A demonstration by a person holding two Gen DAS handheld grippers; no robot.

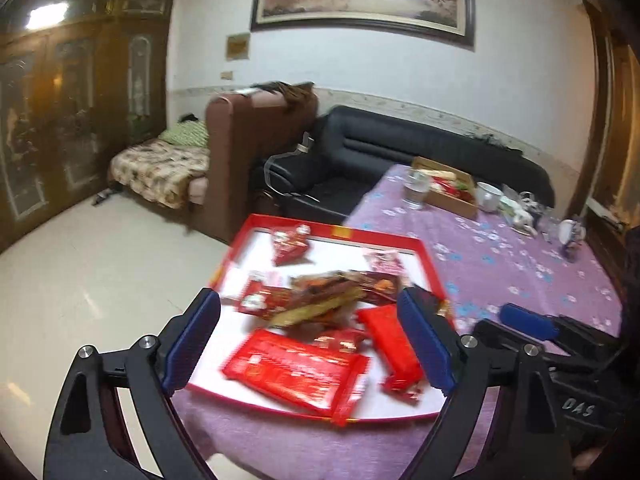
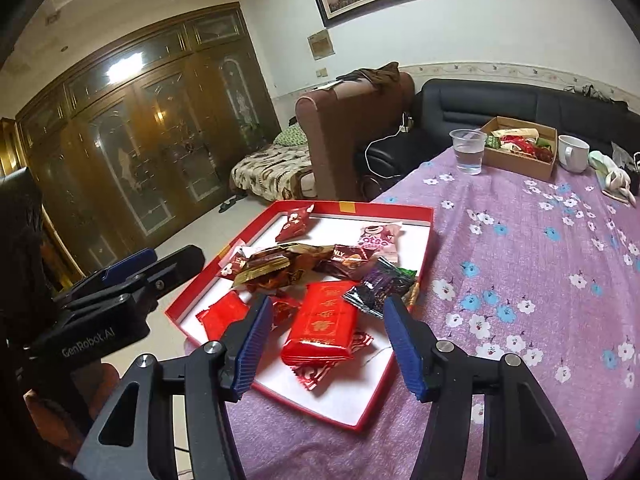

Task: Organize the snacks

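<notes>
A red-rimmed tray (image 1: pixel 384 239) (image 2: pixel 400 210) with a white floor lies at the near left corner of the purple table and holds several snack packets. A large red packet (image 1: pixel 292 372) (image 2: pixel 322 326) lies at the front, a brown and gold packet (image 1: pixel 320 300) (image 2: pixel 276 266) in the middle, a pink packet (image 2: pixel 378 238) at the back. My left gripper (image 1: pixel 310 344) is open and empty above the tray's front. My right gripper (image 2: pixel 324 342) is open and empty, its fingers either side of the large red packet.
A cardboard box of snacks (image 2: pixel 520 148) (image 1: pixel 448 188), a clear plastic cup of water (image 2: pixel 468 150), a white mug (image 2: pixel 574 152) and small clutter stand at the table's far side. A black sofa (image 2: pixel 500 104) and brown armchair (image 2: pixel 340 120) lie beyond.
</notes>
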